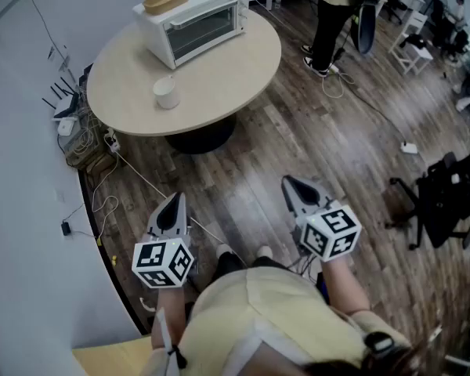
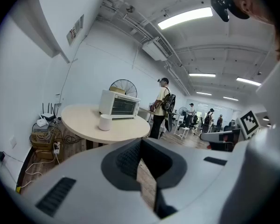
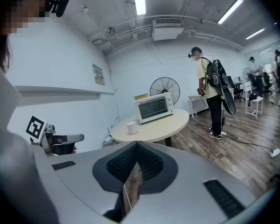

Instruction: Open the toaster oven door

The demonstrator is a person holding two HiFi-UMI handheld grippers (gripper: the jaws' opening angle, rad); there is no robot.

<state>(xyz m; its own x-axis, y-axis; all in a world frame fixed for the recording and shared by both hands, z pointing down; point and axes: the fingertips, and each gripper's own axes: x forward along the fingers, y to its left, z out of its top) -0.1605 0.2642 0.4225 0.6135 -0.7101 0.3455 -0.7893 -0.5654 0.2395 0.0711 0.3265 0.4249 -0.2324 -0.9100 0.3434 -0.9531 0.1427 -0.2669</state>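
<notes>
On the round beige tabletop, the white boxy toaster oven stands shut: nothing is done yet. Left claw and right claw hover well apart from it, closed and empty.

Open-plan office or lab: wood-plank floor, ceiling strip lights, office chair, round table.

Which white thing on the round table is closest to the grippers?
The little white cup, standing alone near the table's near edge. The toaster oven sits farther back, toward the far side.
</notes>
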